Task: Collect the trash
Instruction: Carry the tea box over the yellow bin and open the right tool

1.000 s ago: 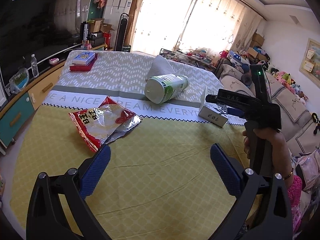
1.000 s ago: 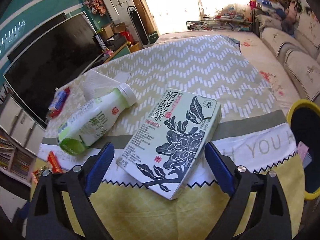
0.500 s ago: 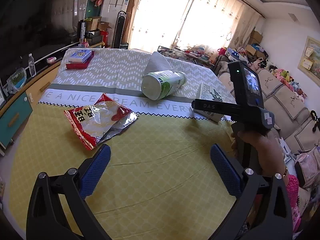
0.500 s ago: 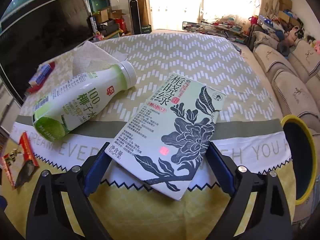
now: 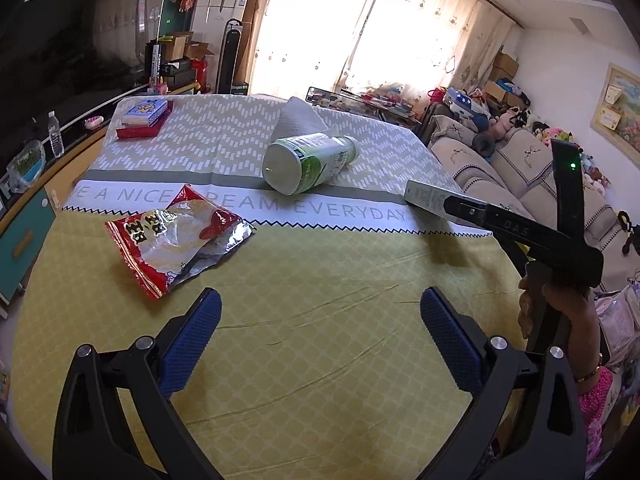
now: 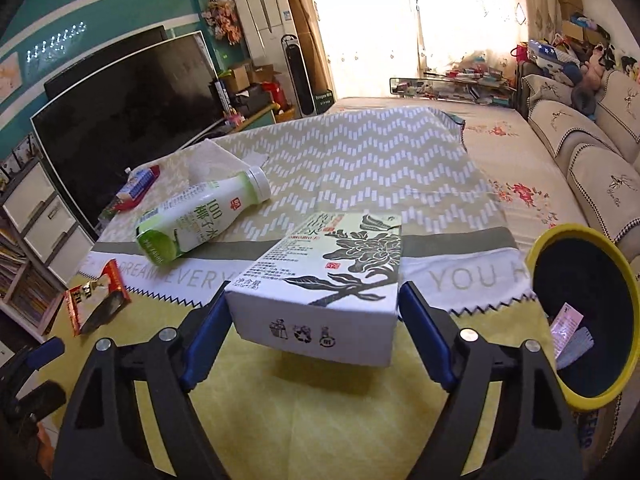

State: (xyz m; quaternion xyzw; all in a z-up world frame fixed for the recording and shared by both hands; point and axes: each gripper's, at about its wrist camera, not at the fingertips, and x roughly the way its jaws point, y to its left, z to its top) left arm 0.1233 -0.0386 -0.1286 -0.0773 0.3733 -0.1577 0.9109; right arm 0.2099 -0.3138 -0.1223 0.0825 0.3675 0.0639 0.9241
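Daylight floods through my curtains (image 5: 360, 40), blowing them out to white glare. The TV (image 6: 132, 108) side stays dim. Both views are sharp, with fisheye bending and dark corners.

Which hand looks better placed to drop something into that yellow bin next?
The right. Its tool has just closed on the carton, lifted off the cloth, and the bin stands right beside it. The left tool is open and empty.

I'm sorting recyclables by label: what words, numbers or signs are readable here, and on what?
"100" with Chinese characters: bottle.
"E A NICE", "REAM EVERYDAY", "YOU H": tablecloth.
"DAS": right tool.
Three recycling-type signs: carton end; its Chinese print is too small to read.
Red snack bag: characters blurred.
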